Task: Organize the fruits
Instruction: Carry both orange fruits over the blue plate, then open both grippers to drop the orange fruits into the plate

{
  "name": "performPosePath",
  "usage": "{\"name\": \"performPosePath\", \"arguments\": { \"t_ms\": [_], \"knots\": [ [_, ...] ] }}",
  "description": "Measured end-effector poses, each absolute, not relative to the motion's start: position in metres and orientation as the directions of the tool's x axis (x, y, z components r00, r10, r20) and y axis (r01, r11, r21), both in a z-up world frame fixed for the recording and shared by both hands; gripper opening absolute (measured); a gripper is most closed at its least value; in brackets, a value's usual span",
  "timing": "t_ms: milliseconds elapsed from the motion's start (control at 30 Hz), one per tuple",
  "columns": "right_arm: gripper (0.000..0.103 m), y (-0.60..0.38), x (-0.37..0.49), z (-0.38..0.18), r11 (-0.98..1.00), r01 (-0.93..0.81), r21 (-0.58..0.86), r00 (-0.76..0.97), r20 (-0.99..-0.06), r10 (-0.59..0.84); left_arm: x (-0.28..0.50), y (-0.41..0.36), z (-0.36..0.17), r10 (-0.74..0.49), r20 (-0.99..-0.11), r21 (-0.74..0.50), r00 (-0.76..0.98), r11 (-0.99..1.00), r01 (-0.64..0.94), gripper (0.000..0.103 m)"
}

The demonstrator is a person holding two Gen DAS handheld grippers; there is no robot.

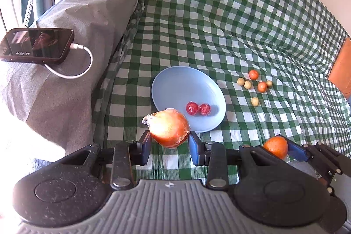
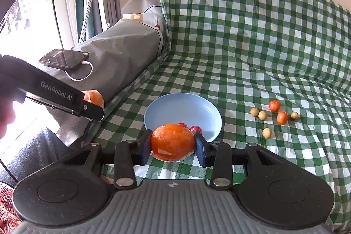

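My left gripper [image 1: 169, 142] is shut on a plastic-wrapped orange [image 1: 169, 127], held just in front of the near rim of a light blue plate [image 1: 175, 84]. Two small red wrapped fruits [image 1: 198, 108] lie in the plate. My right gripper [image 2: 172, 147] is shut on a second wrapped orange [image 2: 172, 140], also just short of the plate [image 2: 182, 109]. In the left wrist view that orange [image 1: 276, 146] shows at the lower right. Right of the plate lie several small tan balls [image 1: 247, 84] and two small orange-red fruits [image 1: 258, 80] on the green checked cloth.
A phone [image 1: 36, 45] on a white charging cable [image 1: 76, 71] lies on a grey covered armrest [image 1: 87, 21] to the left. The green checked cloth [image 1: 241, 14] covers seat and backrest. An orange cushion [image 1: 342, 67] shows at the far right edge.
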State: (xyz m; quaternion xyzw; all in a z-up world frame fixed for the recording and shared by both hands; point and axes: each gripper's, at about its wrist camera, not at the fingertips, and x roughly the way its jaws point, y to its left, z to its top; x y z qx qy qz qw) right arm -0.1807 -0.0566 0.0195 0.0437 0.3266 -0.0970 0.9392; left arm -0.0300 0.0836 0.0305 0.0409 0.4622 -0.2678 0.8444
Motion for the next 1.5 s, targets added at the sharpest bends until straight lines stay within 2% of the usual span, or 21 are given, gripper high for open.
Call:
{"name": "performPosePath", "arguments": {
  "t_ms": [367,800,1233,1267,1300,1333,1367,1400,1467,1500],
  "knots": [
    [0.042,-0.071,-0.146,-0.003,0.975,0.223,0.009,0.731,-0.663,-0.161,0.003,0.051,0.014,-0.396,-0.819,-0.143,0.415,0.842,0.521,0.04],
    [0.042,-0.12,-0.083,-0.053,0.96,0.281,-0.009,0.662,-0.722,-0.201,0.06,-0.007,-0.046,-0.321,-0.879,-0.088,0.353,0.836,0.541,0.04],
    [0.042,-0.137,-0.037,-0.094,0.972,0.237,-0.002,0.615,-0.774,-0.151,0.1,-0.039,-0.088,-0.234,-0.911,-0.018,0.339,0.844,0.536,0.04],
    [0.042,-0.137,-0.034,-0.096,0.973,0.23,-0.007,0.615,-0.774,-0.151,0.102,-0.04,-0.087,-0.235,-0.906,-0.013,0.351,0.846,0.533,0.047],
    [0.043,-0.138,-0.03,-0.098,0.975,0.224,-0.011,0.616,-0.773,-0.15,0.103,-0.041,-0.085,-0.24,-0.901,-0.013,0.36,0.847,0.532,0.064],
    [0.043,-0.138,-0.026,-0.098,0.976,0.218,-0.01,0.618,-0.773,-0.146,0.104,-0.04,-0.081,-0.254,-0.893,-0.022,0.371,0.849,0.528,0.073],
    [0.051,-0.139,-0.023,-0.097,0.977,0.215,-0.007,0.623,-0.769,-0.143,0.103,-0.038,-0.076,-0.274,-0.88,-0.035,0.388,0.852,0.522,0.092],
    [0.065,-0.139,-0.021,-0.095,0.977,0.212,-0.01,0.629,-0.764,-0.144,0.102,-0.035,-0.07,-0.29,-0.865,-0.042,0.41,0.855,0.517,0.1],
    [0.08,-0.138,-0.021,-0.088,0.979,0.204,-0.025,0.64,-0.753,-0.153,0.096,-0.032,-0.059,-0.309,-0.842,-0.043,0.441,0.854,0.518,0.103],
    [0.083,-0.137,-0.024,-0.083,0.979,0.199,-0.035,0.65,-0.744,-0.159,0.093,-0.03,-0.055,-0.309,-0.84,-0.036,0.446,0.852,0.522,0.103]
  ]
}}
